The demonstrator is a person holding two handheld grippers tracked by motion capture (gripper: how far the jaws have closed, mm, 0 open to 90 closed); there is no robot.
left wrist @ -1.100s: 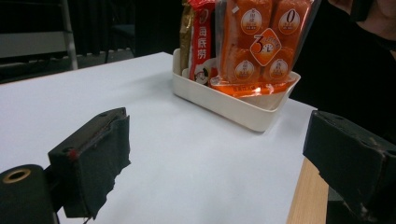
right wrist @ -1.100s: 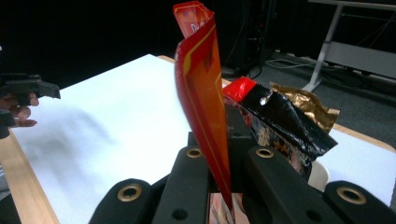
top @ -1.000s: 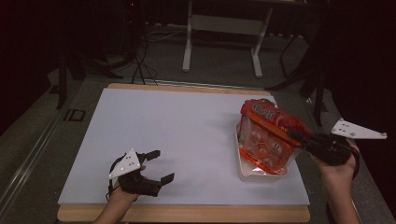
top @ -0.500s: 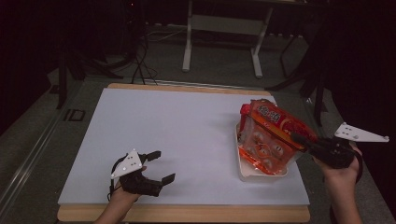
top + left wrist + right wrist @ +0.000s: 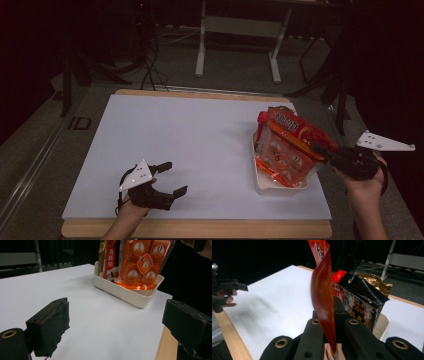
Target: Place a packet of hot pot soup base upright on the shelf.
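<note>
Pinching the orange snack packet (image 5: 287, 145) by its top edge, right gripper (image 5: 324, 150) holds it in the white tray (image 5: 265, 186); left gripper (image 5: 167, 177) gapes wide, empty, near table's (image 5: 200, 135) front edge.

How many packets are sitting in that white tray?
3, at least. A large orange packet stands at the front, pinched by the right gripper; a narrow red packet and a gold packet stand beside it in the white tray. Others may be hidden behind.
</note>
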